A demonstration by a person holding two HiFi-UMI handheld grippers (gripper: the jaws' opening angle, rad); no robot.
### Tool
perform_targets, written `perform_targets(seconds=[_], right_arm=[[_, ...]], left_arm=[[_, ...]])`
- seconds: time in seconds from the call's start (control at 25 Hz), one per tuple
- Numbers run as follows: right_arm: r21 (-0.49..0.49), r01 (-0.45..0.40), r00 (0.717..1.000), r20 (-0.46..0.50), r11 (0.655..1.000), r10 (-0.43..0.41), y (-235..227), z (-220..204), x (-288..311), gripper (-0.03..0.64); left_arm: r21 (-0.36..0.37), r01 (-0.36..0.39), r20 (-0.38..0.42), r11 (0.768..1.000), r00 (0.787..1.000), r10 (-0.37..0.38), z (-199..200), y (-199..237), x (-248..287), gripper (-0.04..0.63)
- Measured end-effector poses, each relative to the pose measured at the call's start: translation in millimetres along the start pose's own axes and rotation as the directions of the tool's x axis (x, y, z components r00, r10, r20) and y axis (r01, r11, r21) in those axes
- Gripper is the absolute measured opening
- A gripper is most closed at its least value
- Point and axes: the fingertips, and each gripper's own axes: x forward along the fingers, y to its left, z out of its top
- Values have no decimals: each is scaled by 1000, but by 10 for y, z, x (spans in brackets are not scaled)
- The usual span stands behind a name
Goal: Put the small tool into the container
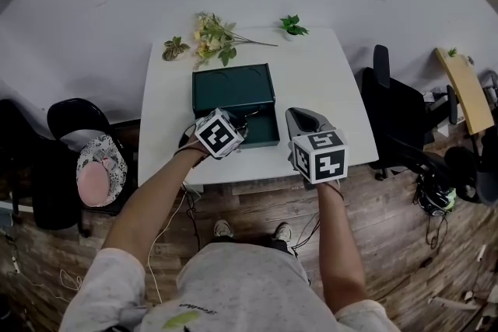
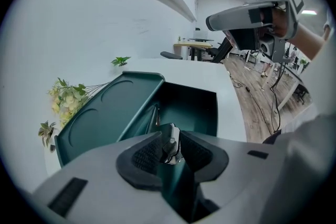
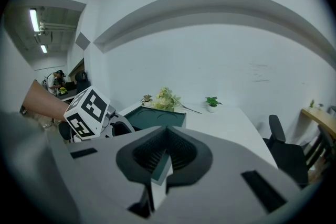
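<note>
While our left tongs (image 2: 169, 144) pinched the small tool (image 2: 171, 140) over the six-o'clock edge of the open container (image 2: 193, 106), the right tongs (image 3: 164, 159) at four o'clock slightly apart and empty, we judged the drop was next, needing only a wider opening.

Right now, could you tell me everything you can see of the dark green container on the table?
The container is a dark green rectangular box, open on the white table. Its lid leans back toward the flowers, its inner face showing two curved grooves. The deeper base lies nearer the person. The left gripper hangs over the base's near left corner; whether it touches, I cannot tell.
</note>
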Motion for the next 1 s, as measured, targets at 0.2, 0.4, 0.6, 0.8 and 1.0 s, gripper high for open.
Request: perform_targets(seconds=[0.2,0.4,0.6,0.8,1.0], right_arm=[[-2,-5,1000,4,1000,5,-17,-13,-42,5],[-9,-16,1000,10,1000,16,-2,14,-63,5],[-22,-35,999,23,999,35,47,72,-69,5],[-29,-46,998,29,998,47,54,101,-89,3],[-47,-62,997,41,997,64,79,179,-104,5]], left_arm=[[-27,-16,12,1000,1000,16,-15,0,-16,109],[-44,-32,9,999,999,33,-38,-25,-97,109],[-95,-75,49,993,996,80,15,45,-250,100],[-181,-108,106,977,986,129,51,105,-418,71],[-288,-140,198,947,959,202,159,203,-710,66]])
